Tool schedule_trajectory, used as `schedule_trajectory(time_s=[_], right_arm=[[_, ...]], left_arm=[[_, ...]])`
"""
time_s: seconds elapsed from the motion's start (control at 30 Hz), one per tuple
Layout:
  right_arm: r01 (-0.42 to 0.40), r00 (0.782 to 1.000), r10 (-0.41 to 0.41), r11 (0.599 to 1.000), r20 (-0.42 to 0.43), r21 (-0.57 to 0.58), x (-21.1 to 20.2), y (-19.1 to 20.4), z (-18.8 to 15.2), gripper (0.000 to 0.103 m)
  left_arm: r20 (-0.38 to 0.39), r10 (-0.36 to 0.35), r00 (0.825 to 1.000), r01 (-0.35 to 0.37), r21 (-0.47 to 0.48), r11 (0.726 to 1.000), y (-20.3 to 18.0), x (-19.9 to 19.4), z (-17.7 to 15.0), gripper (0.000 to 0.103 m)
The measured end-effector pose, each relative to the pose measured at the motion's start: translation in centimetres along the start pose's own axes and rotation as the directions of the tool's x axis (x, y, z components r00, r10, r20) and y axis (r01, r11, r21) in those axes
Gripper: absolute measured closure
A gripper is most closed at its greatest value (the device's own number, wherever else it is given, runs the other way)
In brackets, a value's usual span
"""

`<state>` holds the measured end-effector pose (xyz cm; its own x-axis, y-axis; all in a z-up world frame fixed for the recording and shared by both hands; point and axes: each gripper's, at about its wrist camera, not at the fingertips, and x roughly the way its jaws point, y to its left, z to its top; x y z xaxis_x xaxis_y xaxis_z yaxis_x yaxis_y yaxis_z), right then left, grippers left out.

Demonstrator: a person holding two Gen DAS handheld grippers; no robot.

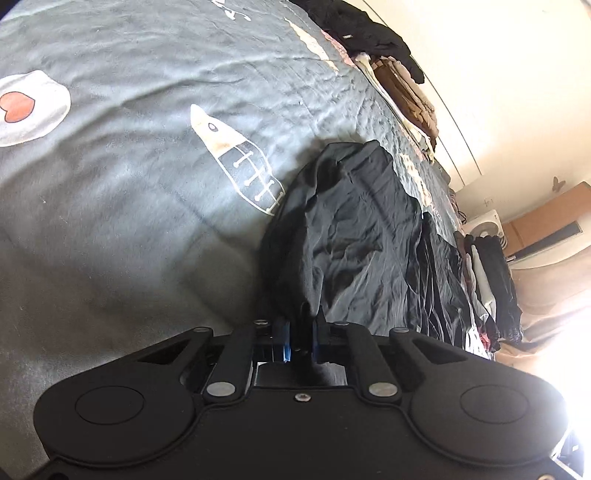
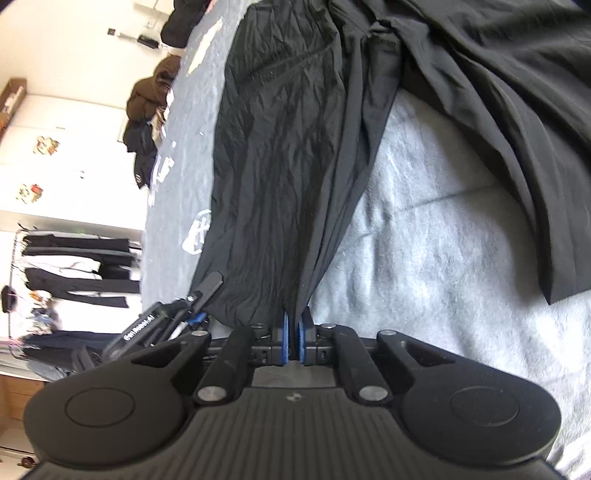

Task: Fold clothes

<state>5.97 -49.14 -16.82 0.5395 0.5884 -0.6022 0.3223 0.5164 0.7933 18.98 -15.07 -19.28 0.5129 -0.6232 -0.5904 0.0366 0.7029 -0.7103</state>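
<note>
Now, nearest first:

Left gripper (image 1: 300, 325): its blue-padded jaws are standing almost together and are pinching a bunched fold of the black garment (image 1: 354, 236) right at the near edge of the cloth.

Right gripper (image 2: 294, 332): its jaws are pressing nearly closed on a gathered edge of the same black garment (image 2: 291, 147), and the cloth is fanning out from the pads in tight pleats.

Other gripper in the right wrist view: the left gripper (image 2: 207, 286) is showing at the left, beside the garment's near edge; from this side it is not possible to tell how its jaws are standing.

Black garment: it is lying crumpled on the bed, running away from both grippers; in the right wrist view a second loose part of it is draping across the upper right.

Bedspread (image 1: 129, 206): grey cloth is lying wrinkled under the garment, printed with a white fish skeleton (image 1: 240, 162) just beside the garment and a white patch with a red heart (image 1: 26, 107) well apart at the left.

Clothes pile (image 1: 487, 280): dark and pale items are lying just beyond the garment at the bed's edge.

Far clothes (image 1: 373, 33): black and brown pieces are lying heaped along the bed's far side by the wall.

Clothes rail (image 2: 81, 266): dark and white garments are hanging beyond the bed.
</note>
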Motion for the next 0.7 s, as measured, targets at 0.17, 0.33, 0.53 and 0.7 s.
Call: schedule_trajectory(time_s=[0.17, 0.33, 0.53, 0.7], right_arm=[[-0.052, 0.998, 0.051, 0.998, 0.019, 0.035, -0.9, -0.4, 0.4, 0.098], [-0.099, 0.995, 0.097, 0.991, 0.031, 0.085, -1.0, -1.5, 0.4, 0.098], [-0.154, 0.986, 0.146, 0.981, 0.080, 0.116, -2.2, -2.3, 0.2, 0.098], [-0.242, 0.964, 0.216, 0.953, 0.153, 0.180, -4.0, -4.0, 0.4, 0.098]], left_arm=[[0.030, -0.044, 0.999, 0.043, 0.008, 0.999, -1.2, -0.7, 0.4, 0.094], [0.049, -0.072, 0.996, 0.067, 0.109, 0.992, -5.3, -1.0, 1.7, 0.094], [0.022, -0.132, 0.991, 0.122, 0.252, 0.960, -12.0, 0.3, 1.8, 0.094], [-0.058, -0.205, 0.977, 0.210, 0.395, 0.894, -19.0, 3.0, -0.5, 0.094]])
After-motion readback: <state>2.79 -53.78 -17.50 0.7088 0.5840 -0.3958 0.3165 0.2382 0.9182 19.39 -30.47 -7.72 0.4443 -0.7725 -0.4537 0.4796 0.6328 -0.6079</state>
